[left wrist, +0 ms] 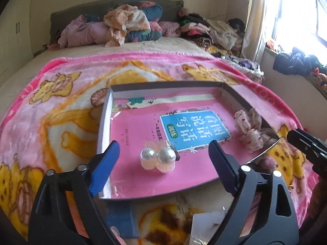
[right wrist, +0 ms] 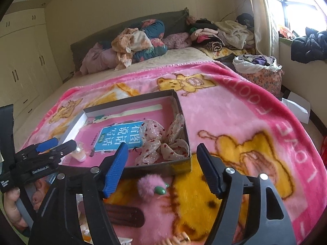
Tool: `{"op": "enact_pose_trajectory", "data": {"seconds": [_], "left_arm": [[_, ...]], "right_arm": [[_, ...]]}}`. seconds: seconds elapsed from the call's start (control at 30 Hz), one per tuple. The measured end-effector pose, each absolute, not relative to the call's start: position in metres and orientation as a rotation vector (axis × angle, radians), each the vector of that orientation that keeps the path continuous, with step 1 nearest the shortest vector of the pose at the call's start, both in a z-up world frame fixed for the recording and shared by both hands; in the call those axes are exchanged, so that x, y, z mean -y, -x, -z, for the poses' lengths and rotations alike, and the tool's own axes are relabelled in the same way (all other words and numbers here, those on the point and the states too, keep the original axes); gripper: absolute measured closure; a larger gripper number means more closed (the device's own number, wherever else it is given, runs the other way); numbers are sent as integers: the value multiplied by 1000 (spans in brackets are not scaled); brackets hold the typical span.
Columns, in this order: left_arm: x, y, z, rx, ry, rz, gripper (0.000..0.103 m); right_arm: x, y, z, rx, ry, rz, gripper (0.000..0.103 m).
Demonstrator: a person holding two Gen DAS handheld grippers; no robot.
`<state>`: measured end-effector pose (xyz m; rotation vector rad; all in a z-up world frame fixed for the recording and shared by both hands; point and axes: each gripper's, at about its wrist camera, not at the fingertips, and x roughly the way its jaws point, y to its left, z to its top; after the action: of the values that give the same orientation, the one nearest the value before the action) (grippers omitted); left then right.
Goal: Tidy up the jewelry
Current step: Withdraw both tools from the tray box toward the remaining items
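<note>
A shallow cardboard box (left wrist: pixel 106 114) sits on a pink cartoon-print blanket (left wrist: pixel 61 94) spread over a bed. A pink book with a blue title panel (left wrist: pixel 192 126) lies flat inside the box and covers most of its floor.

The left gripper (left wrist: pixel 163 159) hangs over the near edge of the box with its jaws spread wide and nothing pressed between the blue pads. Between them, resting on the book near the box's near edge, lies a pair of pearl hair ties (left wrist: pixel 157 157) in a clear wrapper, untouched by either pad.

The right gripper (right wrist: pixel 161 163) stands at the near right corner of the box, its jaws also wide apart and empty. Just beyond its pads, a sheer ribbon bow with red dots (right wrist: pixel 163 143) lies in the box's near right corner, against the right wall and partly over the book.

On the blanket outside the box, just in front of its near wall, sits a fluffy pink pompom clip with green beads (right wrist: pixel 151 185), and nearer still a dark brown hair clip (right wrist: pixel 124 214). A person's hand (right wrist: pixel 12 208) grips the left gripper's handle at the left edge of the right wrist view.
</note>
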<state>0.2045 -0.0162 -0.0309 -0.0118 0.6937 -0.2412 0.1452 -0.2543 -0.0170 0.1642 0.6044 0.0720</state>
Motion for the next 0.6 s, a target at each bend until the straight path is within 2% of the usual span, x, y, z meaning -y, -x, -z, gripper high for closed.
{"op": "enact_pose_trajectory", "data": {"seconds": [0.1, 0.17, 0.6], "left_arm": [[14, -195, 24, -667, 20, 247, 15], [14, -189, 21, -650, 16, 247, 13], [-3, -150, 3, -571, 30, 242, 12]], "right_arm": [[254, -134, 13, -591, -173, -77, 33], [254, -126, 10, -574, -175, -73, 24], [240, -79, -3, -516, -149, -95, 23]]}}
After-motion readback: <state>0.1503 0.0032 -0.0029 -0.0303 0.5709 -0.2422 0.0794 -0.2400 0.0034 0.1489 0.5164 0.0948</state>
